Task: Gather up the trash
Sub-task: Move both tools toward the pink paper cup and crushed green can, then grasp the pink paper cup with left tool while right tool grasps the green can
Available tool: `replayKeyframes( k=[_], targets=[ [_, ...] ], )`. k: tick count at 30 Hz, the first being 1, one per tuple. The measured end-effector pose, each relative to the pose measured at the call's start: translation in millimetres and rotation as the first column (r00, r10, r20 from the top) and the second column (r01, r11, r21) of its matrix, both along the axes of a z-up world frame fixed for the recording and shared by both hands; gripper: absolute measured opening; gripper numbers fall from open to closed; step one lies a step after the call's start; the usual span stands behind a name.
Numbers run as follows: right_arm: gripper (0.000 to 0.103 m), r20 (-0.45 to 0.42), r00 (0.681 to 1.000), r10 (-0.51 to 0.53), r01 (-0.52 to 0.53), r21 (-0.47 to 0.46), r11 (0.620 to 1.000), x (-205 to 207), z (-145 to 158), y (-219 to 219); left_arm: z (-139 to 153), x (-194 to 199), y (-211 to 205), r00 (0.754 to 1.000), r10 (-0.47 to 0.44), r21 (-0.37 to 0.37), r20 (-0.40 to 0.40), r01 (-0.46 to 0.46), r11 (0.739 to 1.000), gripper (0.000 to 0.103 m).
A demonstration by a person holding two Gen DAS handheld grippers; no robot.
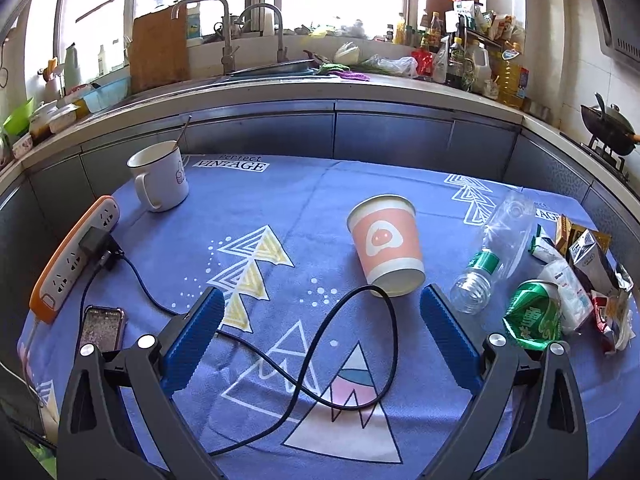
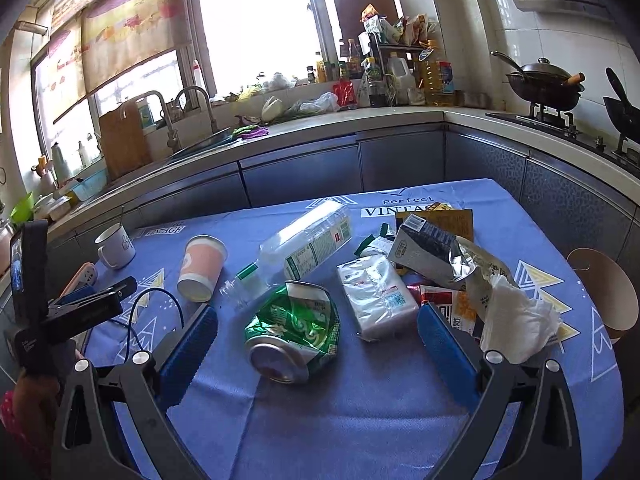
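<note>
Trash lies on the blue tablecloth [image 1: 304,208]. A pink paper cup [image 1: 386,246] [image 2: 200,268] lies on its side, just beyond my open, empty left gripper [image 1: 322,304]. An empty clear plastic bottle [image 1: 494,252] [image 2: 304,248] lies beside it. A crushed green can [image 2: 294,332] [image 1: 532,320] sits between the fingers of my open, empty right gripper [image 2: 318,322]. A tissue pack [image 2: 376,298], a grey carton [image 2: 428,256], snack wrappers [image 2: 452,304] and a crumpled white tissue [image 2: 516,320] are piled to the right. The left gripper also shows in the right wrist view [image 2: 100,300].
A white mug [image 1: 160,178] with a spoon, an orange power strip [image 1: 76,256], a phone [image 1: 100,328] and a looping black cable [image 1: 360,344] lie on the table's left. A brown paper container [image 2: 604,292] stands off the right edge. Kitchen counter, sink and stove are behind.
</note>
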State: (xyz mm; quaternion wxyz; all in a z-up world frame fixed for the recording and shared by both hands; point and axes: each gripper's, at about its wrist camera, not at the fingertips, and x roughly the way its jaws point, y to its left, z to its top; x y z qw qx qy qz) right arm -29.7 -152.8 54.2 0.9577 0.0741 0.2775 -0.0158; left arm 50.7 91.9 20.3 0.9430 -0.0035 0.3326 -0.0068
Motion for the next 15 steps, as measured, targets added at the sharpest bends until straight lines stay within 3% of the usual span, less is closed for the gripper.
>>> replayKeyframes(
  k=[2,5,7,9,11,15],
  targets=[
    [0.100,-0.005,1.000,0.007,-0.007,0.001,1.000,2,-1,1,1,8,6,1.000,0.010,0.006,-0.005,-0.009,1.000,0.096],
    [0.100,-0.032,0.999,0.014,-0.013,0.008,1.000,9,-8,1,6,31,12,0.999,-0.024,-0.054,-0.034,0.022,0.998,0.096],
    [0.092,-0.069,0.997,0.021,-0.019,0.032,0.999,16,-15,0,7,52,13,0.996,-0.062,-0.099,-0.067,0.055,0.994,0.096],
    [0.068,-0.131,0.990,0.051,-0.040,0.085,0.996,28,-27,-3,2,77,1,0.988,-0.110,-0.114,-0.112,0.097,0.989,0.096],
    [0.060,-0.201,0.975,0.090,-0.057,0.167,0.984,42,-41,-8,-9,102,-12,0.978,-0.125,-0.104,-0.166,0.109,0.989,0.096],
    [0.060,-0.296,0.949,0.105,-0.016,0.289,0.957,64,-65,-20,-35,136,-27,0.959,-0.130,-0.116,-0.253,0.103,0.988,0.096]
  ],
)
